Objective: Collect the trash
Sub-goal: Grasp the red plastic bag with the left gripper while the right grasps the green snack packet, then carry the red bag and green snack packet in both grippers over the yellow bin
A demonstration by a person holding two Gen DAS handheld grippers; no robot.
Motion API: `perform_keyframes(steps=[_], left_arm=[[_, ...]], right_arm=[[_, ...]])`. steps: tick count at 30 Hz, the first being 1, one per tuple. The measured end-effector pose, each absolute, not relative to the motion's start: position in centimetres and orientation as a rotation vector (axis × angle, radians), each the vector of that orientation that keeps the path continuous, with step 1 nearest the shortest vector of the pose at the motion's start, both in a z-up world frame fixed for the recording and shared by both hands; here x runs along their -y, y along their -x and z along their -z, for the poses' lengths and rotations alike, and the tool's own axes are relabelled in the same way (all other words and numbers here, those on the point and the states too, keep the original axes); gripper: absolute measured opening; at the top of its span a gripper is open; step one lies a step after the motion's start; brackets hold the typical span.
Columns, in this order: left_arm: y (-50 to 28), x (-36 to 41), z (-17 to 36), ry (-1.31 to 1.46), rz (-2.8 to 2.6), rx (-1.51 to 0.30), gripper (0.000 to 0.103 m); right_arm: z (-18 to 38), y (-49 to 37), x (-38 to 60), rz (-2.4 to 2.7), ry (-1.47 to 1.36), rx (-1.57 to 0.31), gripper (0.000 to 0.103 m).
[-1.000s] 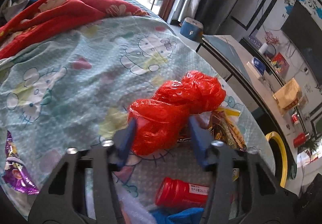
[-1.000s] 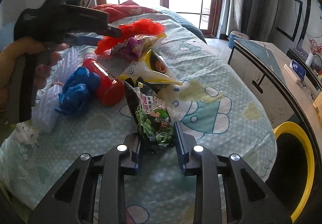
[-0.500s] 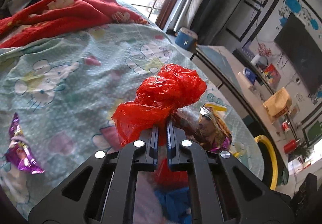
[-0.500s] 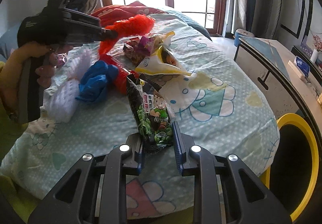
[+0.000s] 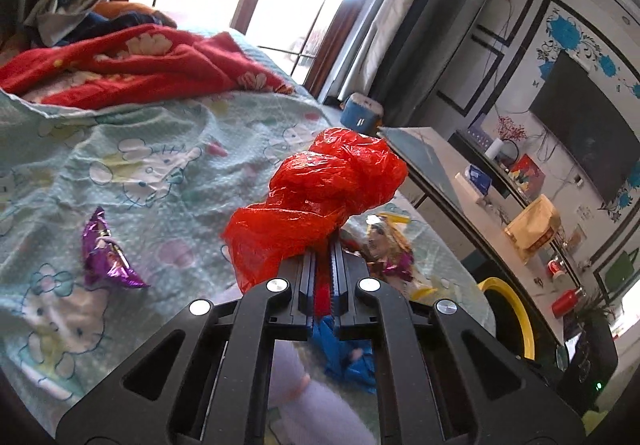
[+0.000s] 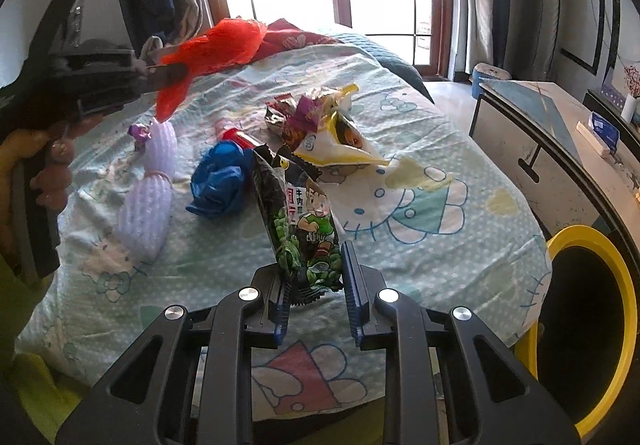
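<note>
My left gripper point(image 5: 324, 257) is shut on a crumpled red plastic bag point(image 5: 320, 201) and holds it up above the bed; it also shows in the right wrist view point(image 6: 212, 53). My right gripper point(image 6: 314, 269) is shut on a green and black snack packet point(image 6: 300, 217), lifted off the sheet. A yellow-rimmed black trash bin point(image 6: 588, 309) stands at the bed's right, also in the left wrist view point(image 5: 508, 309). On the bed lie a blue bag point(image 6: 220, 181), a red bottle point(image 6: 240, 137), a white foam net point(image 6: 148, 197), yellow and purple wrappers point(image 6: 332, 137).
A purple wrapper point(image 5: 104, 257) lies on the light blue cartoon sheet point(image 5: 160, 165). A red blanket point(image 5: 132, 65) is bunched at the bed's far end. A low cabinet point(image 6: 560, 149) with small items stands right of the bed, beyond the bin.
My left gripper closed on the red bag and lifted it off the bed. My right gripper raised the snack packet and drew back slightly.
</note>
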State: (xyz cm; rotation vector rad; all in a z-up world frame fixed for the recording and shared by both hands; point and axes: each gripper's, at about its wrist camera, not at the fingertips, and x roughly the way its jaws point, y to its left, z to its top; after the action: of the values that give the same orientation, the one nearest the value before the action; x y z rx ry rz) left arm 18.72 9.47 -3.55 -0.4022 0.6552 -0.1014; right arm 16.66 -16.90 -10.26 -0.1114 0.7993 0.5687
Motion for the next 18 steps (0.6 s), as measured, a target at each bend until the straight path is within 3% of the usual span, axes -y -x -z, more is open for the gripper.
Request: perform_keyframes(steps=[18], left_arm=[[-14.2,-4.9,0.9,0.318,0.188,-0.604,0.002]], right_arm=[[6.7,-15.4,19.4,-0.543,0.041,-0.727,0.022]])
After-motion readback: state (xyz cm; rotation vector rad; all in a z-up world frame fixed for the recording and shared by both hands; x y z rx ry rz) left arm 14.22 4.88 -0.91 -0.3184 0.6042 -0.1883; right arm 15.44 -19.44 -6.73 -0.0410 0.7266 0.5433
